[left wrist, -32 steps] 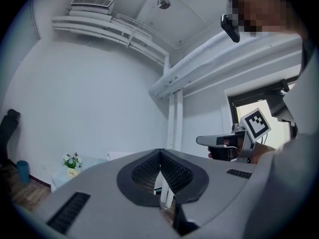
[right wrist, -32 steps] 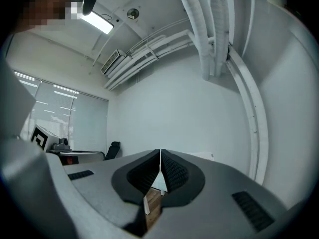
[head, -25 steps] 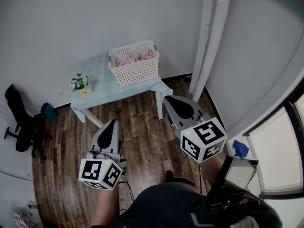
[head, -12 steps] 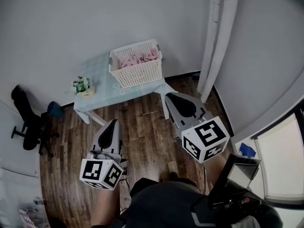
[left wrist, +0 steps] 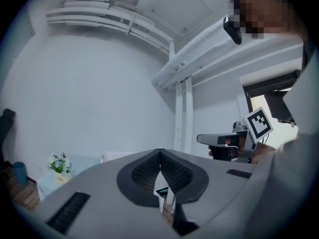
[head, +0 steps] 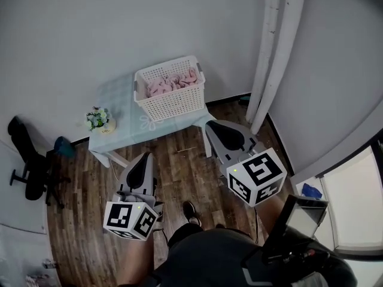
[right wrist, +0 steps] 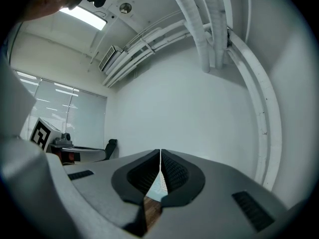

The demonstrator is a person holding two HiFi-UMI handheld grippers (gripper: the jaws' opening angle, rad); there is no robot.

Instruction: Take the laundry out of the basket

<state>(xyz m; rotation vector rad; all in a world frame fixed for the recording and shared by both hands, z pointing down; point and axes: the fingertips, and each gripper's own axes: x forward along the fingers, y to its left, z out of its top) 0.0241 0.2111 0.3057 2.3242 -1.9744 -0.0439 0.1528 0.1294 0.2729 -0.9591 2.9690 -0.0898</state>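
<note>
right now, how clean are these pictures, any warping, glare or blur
Head view: evenly lit and sharp, the basket crisp, but the wide lens bows the pipes and the window washes out pale. Left gripper view: dark rounded corners and curved walls, yet the flowers look clear. Right gripper view: the same warping, plus glare from the ceiling light.

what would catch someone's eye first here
The white laundry basket holding pink laundry stands out, sitting on the small table against the back wall, with a little pot of flowers at the table's left end. Nearer the camera, the left gripper and right gripper, each carrying a black-and-white marker cube, point toward the table with jaws together, above the wood floor.
</note>
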